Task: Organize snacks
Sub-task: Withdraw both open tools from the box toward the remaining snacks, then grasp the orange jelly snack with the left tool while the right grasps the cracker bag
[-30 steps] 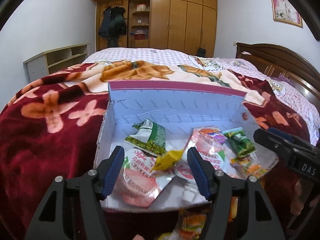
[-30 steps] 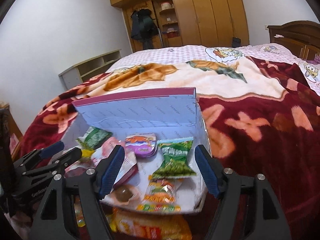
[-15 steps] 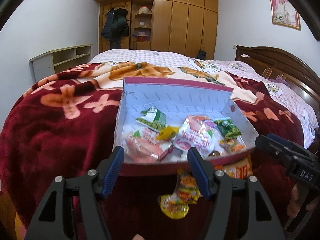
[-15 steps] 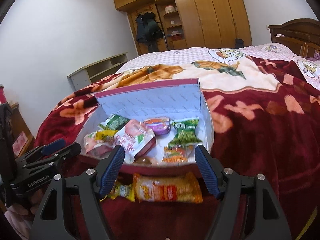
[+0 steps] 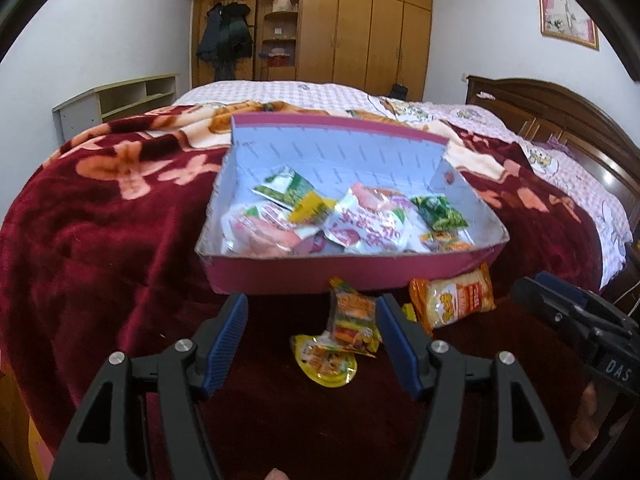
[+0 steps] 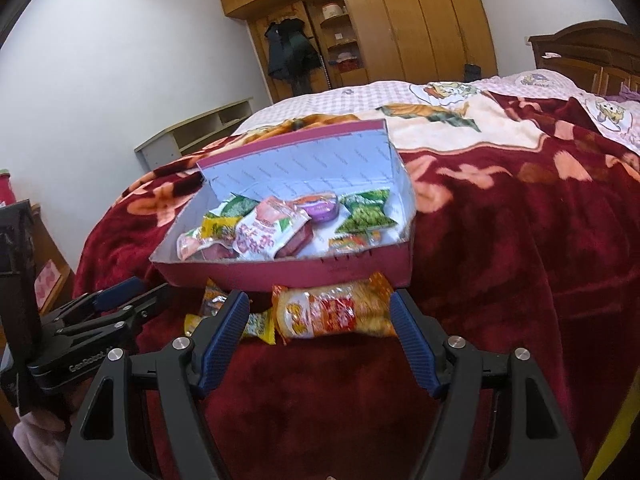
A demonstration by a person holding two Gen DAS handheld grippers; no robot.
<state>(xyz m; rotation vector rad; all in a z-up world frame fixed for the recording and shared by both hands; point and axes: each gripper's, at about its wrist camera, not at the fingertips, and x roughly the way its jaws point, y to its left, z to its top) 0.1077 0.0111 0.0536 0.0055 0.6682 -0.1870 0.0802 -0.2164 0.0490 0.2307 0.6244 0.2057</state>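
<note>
A pink box (image 5: 352,276) with a pale lining sits on the bed and holds several snack packets; it also shows in the right wrist view (image 6: 280,274). In front of it lie an orange snack bag (image 5: 454,300), a small colourful packet (image 5: 354,322) and a round yellow packet (image 5: 326,362). My left gripper (image 5: 312,338) is open and empty, just short of the small packets. My right gripper (image 6: 318,340) is open and empty, its fingers to either side of the orange bag (image 6: 334,316), slightly nearer the camera.
The bed is covered by a dark red flowered blanket (image 5: 100,240). A wooden headboard (image 5: 560,120) stands at the right, a wardrobe (image 5: 352,28) at the back, and a low shelf (image 5: 116,100) at the left wall.
Both grippers have pulled back from over the box toward the bed's near edge. The loose packets in front of the box have come into view. Both stay open.
</note>
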